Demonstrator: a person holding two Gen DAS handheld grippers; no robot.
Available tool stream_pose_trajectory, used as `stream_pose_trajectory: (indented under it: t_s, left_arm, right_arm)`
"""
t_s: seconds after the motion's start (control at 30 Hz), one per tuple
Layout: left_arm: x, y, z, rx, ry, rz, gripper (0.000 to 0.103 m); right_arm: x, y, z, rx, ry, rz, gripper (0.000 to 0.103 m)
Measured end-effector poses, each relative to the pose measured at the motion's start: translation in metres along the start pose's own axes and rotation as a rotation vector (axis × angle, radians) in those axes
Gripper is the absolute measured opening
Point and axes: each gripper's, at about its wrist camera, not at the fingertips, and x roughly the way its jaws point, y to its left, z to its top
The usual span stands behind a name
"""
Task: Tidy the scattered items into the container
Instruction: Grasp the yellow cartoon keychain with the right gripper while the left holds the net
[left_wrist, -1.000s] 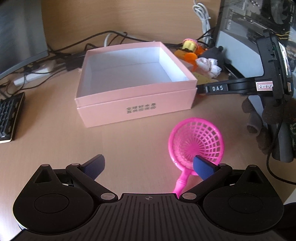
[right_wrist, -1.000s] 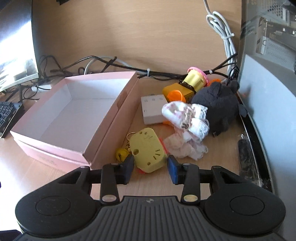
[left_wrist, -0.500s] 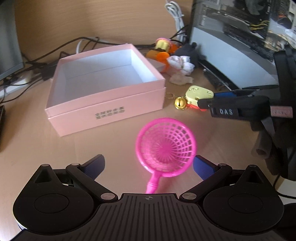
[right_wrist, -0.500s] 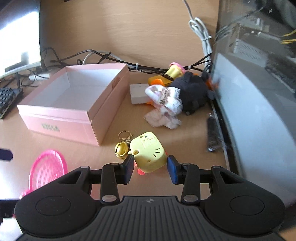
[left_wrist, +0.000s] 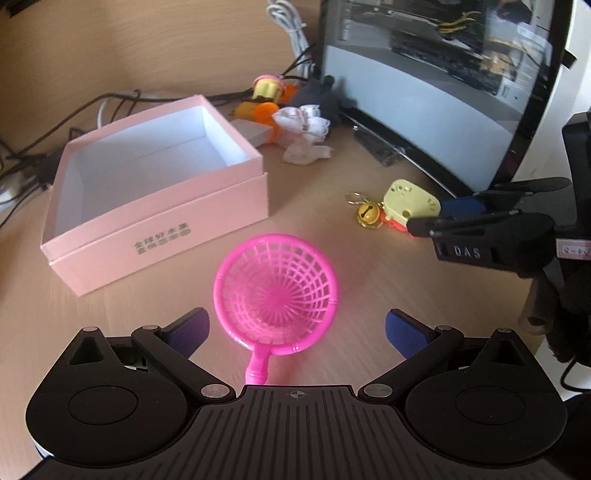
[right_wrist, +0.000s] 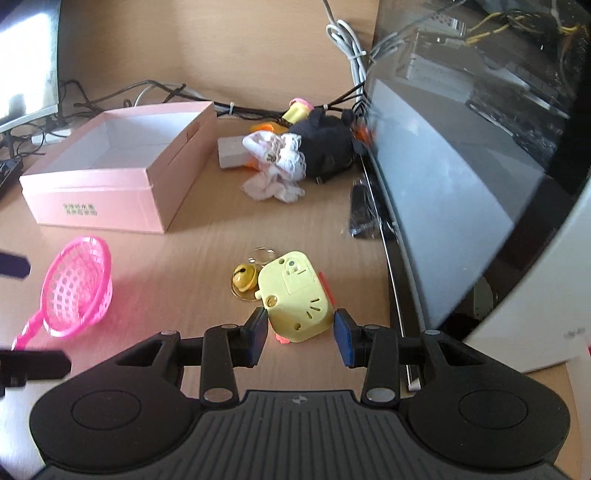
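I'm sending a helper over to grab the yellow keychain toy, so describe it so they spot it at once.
Start at the open pink box on the wooden desk, then look right toward the big curved screen. Between them, between the right gripper fingers, lies the yellow keychain toy: the only pale yellow blocky thing, with a gold bell attached.

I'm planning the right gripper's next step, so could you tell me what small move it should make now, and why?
Probably close the right gripper on the yellow toy. Its pads already flank the toy's near end with gaps on both sides, so nothing is gripped yet. The pink box is open and empty, ready to receive it. The left gripper is also open, around the pink strainer.
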Motion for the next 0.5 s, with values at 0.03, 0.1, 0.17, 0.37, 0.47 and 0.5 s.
stream_pose_trajectory:
  t_s: [0.03,0.1,0.17,0.37,0.47,0.5]
  left_arm:
    - [0.000,-0.001,0.000,0.013,-0.004,-0.001,0.103]
    - [0.001,-0.003,-0.001,0.035,-0.004,-0.001,0.103]
    - [0.004,-0.004,-0.001,0.050,0.003,0.003,0.103]
    - [0.025,-0.003,0.002,0.050,0.033,0.060,0.103]
    - [0.033,0.003,0.003,0.022,0.052,0.069,0.103]
    - [0.036,0.004,0.004,0.021,0.054,0.069,0.103]
  right_arm:
    - [-0.002,0.000,-0.002,-0.005,-0.001,-0.002,0.039]
    - [-0.006,0.000,-0.005,-0.009,-0.003,-0.001,0.039]
    - [-0.008,-0.001,-0.007,-0.004,-0.005,0.005,0.039]
    - [-0.010,0.000,-0.013,-0.002,-0.009,0.040,0.039]
    - [-0.010,0.002,-0.013,-0.017,-0.009,0.054,0.039]
    - [-0.010,0.002,-0.013,-0.022,-0.012,0.057,0.041]
